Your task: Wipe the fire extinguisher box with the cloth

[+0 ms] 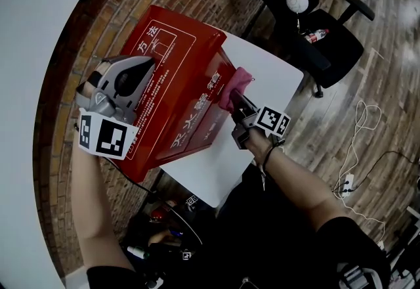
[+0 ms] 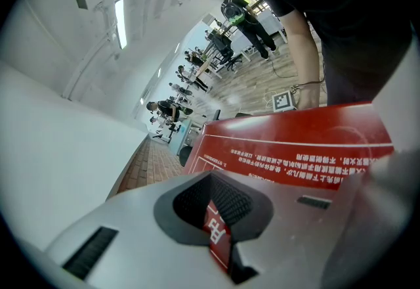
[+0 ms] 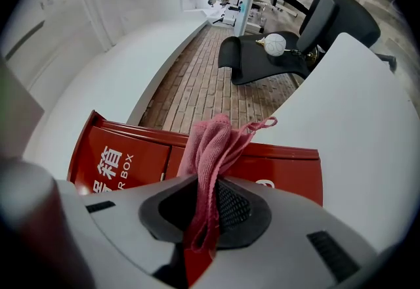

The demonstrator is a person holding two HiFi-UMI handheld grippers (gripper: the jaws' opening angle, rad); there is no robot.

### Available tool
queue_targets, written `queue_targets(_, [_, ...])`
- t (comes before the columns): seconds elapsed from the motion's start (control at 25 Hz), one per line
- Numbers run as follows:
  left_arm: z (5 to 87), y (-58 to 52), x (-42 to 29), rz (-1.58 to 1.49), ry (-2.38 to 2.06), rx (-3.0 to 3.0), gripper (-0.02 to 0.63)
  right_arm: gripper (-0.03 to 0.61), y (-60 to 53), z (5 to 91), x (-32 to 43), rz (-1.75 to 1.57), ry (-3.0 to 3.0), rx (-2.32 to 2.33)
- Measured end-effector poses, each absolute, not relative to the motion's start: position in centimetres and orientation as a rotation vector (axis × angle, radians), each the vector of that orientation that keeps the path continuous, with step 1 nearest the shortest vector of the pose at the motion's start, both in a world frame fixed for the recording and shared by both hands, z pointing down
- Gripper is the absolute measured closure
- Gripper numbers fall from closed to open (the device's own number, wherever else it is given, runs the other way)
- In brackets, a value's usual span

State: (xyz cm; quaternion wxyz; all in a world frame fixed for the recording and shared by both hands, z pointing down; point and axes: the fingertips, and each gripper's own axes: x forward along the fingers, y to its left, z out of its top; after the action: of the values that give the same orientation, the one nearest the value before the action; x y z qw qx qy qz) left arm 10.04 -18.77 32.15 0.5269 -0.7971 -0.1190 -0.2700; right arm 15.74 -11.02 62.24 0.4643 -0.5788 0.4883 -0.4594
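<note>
A red metal fire extinguisher box with white lettering [image 1: 187, 94] stands at the centre of the frame, on the left part of a white counter [image 1: 269, 74]. The left gripper [image 1: 149, 66] rests on its printed top at the upper left, jaws a narrow slit apart with red showing through. At the box's right side, the right gripper [image 1: 237, 100] has its jaws clamped on a bunched pink cloth [image 1: 235, 83] touching the box.

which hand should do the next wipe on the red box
Right. The right gripper is clamped on the pink cloth, right beside the fire extinguisher box side. The left gripper holds no cloth and lies on the box top.
</note>
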Motion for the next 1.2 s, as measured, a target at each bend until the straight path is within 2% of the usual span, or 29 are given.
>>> queue_targets(1.2, [32.2,-18.8,10.0,-0.648,-0.284,-1.905,0.584,0.505,-11.0,73.6,16.5,-1.290,1.132,-1.615])
